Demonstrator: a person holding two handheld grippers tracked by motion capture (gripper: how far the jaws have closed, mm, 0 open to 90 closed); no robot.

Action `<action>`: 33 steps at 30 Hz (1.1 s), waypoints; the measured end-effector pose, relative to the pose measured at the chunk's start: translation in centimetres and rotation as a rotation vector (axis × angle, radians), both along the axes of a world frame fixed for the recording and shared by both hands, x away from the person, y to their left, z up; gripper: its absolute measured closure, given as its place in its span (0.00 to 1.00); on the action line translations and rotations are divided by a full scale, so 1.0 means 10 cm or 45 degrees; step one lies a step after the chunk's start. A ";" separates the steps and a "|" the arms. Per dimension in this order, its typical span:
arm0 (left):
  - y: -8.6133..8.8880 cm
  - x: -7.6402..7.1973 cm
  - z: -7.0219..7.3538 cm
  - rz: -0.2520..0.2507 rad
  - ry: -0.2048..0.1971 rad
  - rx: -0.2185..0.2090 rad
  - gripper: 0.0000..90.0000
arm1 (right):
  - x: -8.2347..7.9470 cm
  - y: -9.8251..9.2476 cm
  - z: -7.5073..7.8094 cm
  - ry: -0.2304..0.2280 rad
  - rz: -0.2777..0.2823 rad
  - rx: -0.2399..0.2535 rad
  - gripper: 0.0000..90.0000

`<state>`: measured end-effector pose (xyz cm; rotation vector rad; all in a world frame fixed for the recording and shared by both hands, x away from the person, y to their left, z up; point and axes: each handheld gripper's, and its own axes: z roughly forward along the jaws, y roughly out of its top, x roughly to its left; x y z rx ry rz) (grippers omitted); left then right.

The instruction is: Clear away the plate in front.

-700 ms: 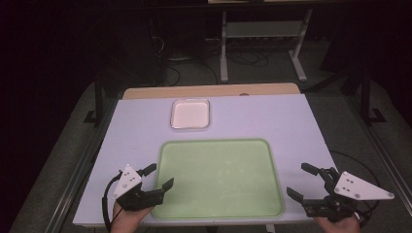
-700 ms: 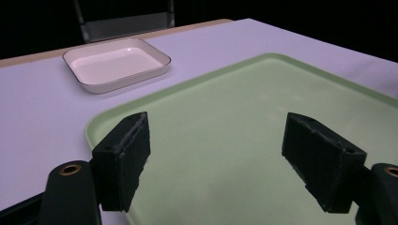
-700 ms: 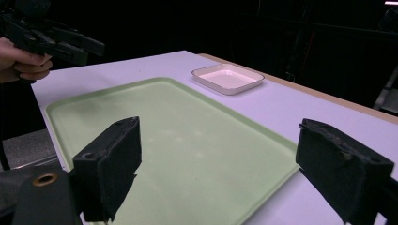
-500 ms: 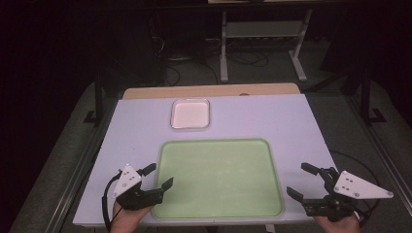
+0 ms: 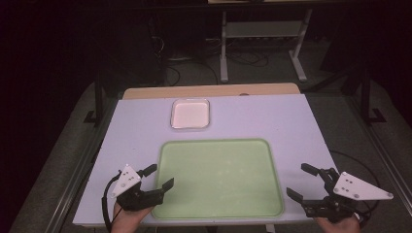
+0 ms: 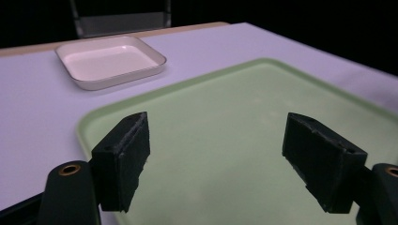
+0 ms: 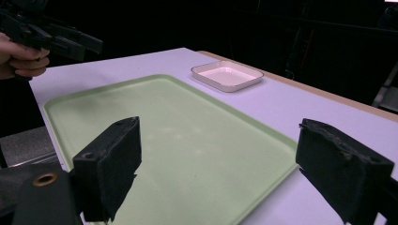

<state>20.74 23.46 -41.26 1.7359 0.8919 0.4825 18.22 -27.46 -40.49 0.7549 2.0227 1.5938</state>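
So both my grippers, left and right, hold their fingers spread and empty, flanking the green tray whose long axis runs nine-to-three between them, left nearer its edge, white dish at twelve.

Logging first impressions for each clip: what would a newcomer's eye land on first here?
The big pale green tray lying bare on the near half of the lavender table draws the eye first. Behind it, toward the far edge, sits a small white square dish, also bare. A black tool flanks the tray on each side, the left tool and the right tool, both with jaws open and holding nothing.
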 end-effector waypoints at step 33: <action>-0.09 0.14 0.22 -0.062 -0.021 0.078 0.22 | 0.00 -0.01 0.00 0.000 -0.014 0.019 0.15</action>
